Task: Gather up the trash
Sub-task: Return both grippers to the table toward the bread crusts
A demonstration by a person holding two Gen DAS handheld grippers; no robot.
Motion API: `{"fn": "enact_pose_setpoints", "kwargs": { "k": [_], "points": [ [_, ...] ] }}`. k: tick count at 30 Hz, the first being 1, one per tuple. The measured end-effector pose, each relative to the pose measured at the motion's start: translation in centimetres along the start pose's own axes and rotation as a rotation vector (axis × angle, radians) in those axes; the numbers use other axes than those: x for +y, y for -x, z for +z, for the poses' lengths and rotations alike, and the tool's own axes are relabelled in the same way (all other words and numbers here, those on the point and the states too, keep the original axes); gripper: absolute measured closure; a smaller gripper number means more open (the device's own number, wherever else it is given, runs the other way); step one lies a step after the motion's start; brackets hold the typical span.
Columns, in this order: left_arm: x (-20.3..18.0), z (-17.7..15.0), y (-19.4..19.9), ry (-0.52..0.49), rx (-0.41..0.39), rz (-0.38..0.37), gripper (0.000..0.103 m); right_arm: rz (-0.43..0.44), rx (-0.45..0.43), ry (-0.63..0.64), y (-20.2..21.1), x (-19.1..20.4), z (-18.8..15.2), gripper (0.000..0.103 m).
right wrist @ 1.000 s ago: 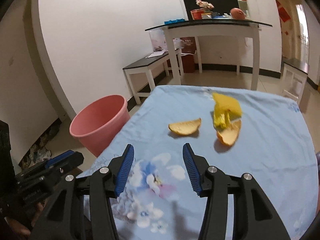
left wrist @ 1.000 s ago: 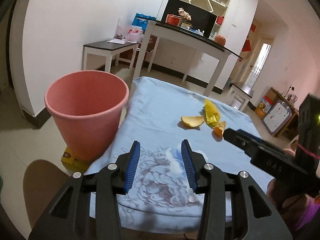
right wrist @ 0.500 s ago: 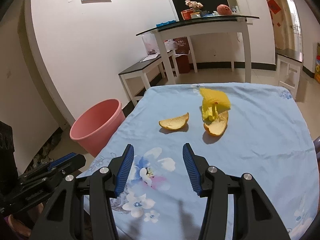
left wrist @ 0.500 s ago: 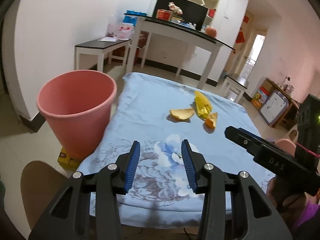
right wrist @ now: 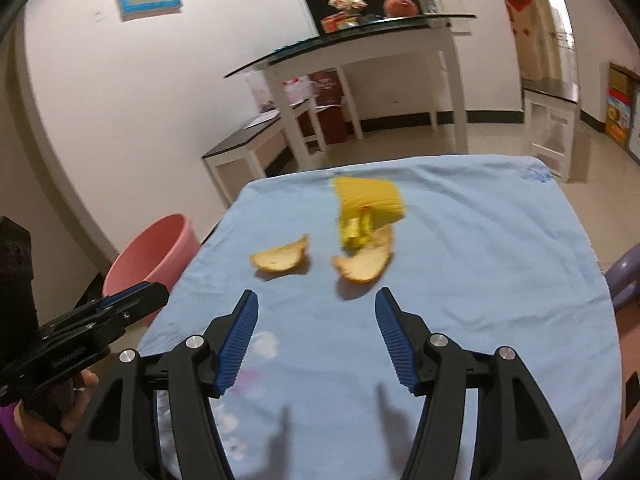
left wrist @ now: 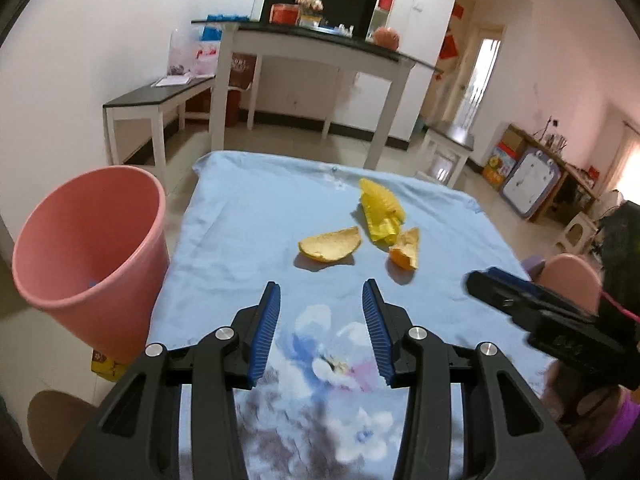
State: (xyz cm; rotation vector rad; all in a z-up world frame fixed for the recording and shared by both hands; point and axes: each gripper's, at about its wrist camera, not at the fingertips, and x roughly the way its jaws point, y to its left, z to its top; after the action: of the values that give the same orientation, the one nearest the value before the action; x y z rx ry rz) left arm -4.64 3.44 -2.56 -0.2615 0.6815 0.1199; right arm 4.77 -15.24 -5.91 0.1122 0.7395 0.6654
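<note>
- Left gripper (left wrist: pixel 320 300) hangs over the near end of the blue floral tablecloth (left wrist: pixel 248 216), jaws parted at a middling width, nothing between the blue pads.
- Just ahead of its fingertips lies the first orange peel (left wrist: pixel 330 245), a curved boat shape, pale side up, flat on the cloth.
- Ahead and a little to the right of those tips sits the second orange peel (left wrist: pixel 406 249), touching the crumpled yellow wrapper (left wrist: pixel 380 210) that lies beyond it.
- Off to the left of the left gripper, down beside the table edge, stands the pink bin (left wrist: pixel 86 248), tilted in this fisheye view, mouth open toward the camera.
- Right gripper (right wrist: pixel 316 308) is over the same cloth, and its jaws are opening right now, spread wide, with only bare cloth between the pads.
- From the right wrist view, the second peel (right wrist: pixel 364 266) is just beyond the gap and slightly right of centre; the first peel (right wrist: pixel 282 259) is ahead and to the left.
- The wrapper (right wrist: pixel 366 204) lies farther on, behind the second peel, resting against it.
- The bin (right wrist: pixel 150 252) shows far left of the right gripper, below the table's edge.
- Each gripper's black body pokes into the other's view at the frame edge, a hand (right wrist: pixel 76 396) gripping the left one's handle.
</note>
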Motion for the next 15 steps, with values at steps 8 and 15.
{"fn": "enact_pose_setpoints", "kwargs": {
  "k": [8, 15],
  "points": [
    [0.4, 2.4, -6.0, -0.014, 0.073, 0.034, 0.060, -0.045, 0.014, -0.073, -1.6, -3.7, 1.2, 0.043],
    [-0.2, 3.5, -10.9, -0.033, 0.143, 0.057, 0.060, -0.058, 0.033, -0.093, -3.2, -5.4, 2.1, 0.043]
  ]
}}
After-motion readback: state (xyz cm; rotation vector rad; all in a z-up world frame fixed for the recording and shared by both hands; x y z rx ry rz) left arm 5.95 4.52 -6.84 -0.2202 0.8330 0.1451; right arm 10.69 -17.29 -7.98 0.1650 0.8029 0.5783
